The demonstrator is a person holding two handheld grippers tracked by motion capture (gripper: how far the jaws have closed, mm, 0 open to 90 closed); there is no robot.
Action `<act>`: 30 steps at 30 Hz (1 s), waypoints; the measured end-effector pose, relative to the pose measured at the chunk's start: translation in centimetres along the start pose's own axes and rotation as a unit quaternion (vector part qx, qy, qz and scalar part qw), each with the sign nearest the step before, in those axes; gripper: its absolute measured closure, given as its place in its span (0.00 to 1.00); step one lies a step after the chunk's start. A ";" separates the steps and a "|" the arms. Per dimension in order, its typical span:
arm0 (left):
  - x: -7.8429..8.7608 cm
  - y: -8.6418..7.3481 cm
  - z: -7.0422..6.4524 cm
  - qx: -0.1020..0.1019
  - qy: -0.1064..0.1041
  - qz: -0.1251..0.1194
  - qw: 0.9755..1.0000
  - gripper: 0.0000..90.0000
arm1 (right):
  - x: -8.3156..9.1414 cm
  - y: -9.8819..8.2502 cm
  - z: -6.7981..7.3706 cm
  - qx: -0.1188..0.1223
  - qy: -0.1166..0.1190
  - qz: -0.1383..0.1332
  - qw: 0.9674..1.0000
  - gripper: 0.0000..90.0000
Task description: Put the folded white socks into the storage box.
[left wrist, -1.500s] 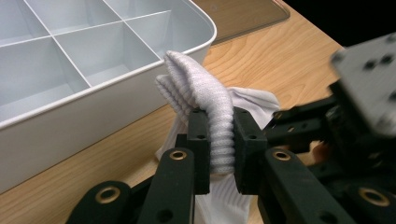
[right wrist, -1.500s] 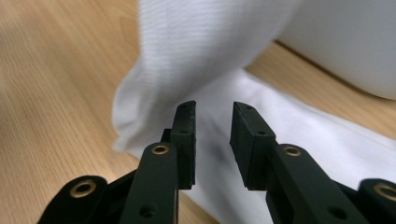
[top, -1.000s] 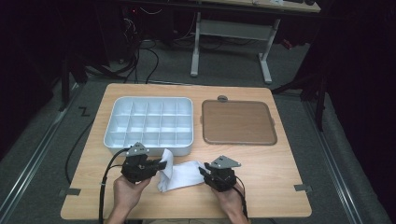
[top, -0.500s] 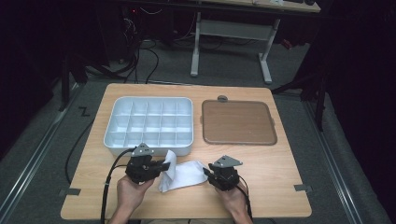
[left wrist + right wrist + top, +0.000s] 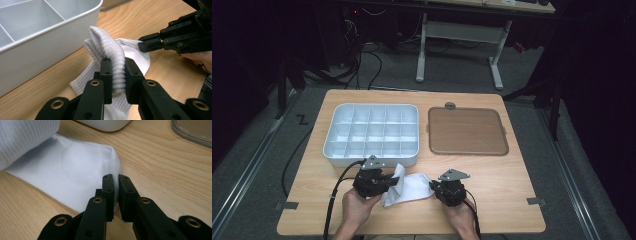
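left claw (image 5: 117, 75) pinching sock (image 5: 112, 57) | right claw (image 5: 115, 192) pinching sock edge

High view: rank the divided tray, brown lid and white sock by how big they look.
1. divided tray
2. brown lid, only slightly smaller
3. white sock, clearly smallest, bunched and partly hidden by both grippers

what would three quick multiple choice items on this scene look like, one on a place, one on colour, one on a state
1. Where is the compartment tray?
A. left of the brown lid
B. right of it
C. on top of it

2. What colour is the sock?
A. black
B. white
C. red

3. What is the left gripper doing?
A. hanging open
B. shut on nothing
C. shut on the sock

Answers:
1 A, the tray sits left of the brown lid on the table.
2 B, the fabric is white.
3 C, ribbed cuff pinched between its jaws.
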State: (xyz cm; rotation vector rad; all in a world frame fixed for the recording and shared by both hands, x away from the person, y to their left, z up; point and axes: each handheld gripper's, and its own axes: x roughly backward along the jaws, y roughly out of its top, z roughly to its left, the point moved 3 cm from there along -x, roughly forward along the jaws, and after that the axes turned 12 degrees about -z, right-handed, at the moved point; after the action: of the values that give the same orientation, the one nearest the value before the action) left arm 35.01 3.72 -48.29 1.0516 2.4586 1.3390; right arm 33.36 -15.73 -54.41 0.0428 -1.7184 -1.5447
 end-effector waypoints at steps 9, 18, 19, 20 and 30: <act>-0.4 -1.1 0.1 -0.007 0.007 0.018 1.000 0.88 | -0.1 -0.1 1.4 0.003 0.008 0.000 1.000 0.94; -0.7 -1.7 -0.2 -0.010 0.005 0.029 1.000 0.88 | -0.3 -0.1 1.7 0.002 0.011 -0.002 1.000 0.94; -0.9 -1.9 -0.3 -0.013 0.005 0.031 0.999 0.88 | -0.3 -0.1 1.7 0.002 0.011 -0.002 1.000 0.94; -0.9 -1.9 -0.3 -0.013 0.006 0.032 0.999 0.88 | -0.3 -0.1 1.7 0.001 0.011 -0.001 1.000 0.94; -1.6 -2.9 -0.5 -0.015 0.001 0.043 0.999 0.87 | -0.5 -0.2 1.7 0.002 0.010 -0.001 1.000 0.94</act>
State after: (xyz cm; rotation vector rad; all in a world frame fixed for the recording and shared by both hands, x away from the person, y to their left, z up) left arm 34.46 1.32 -50.55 1.1629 2.4125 1.3968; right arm 32.63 -14.15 -54.68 0.0608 -1.7070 -1.5370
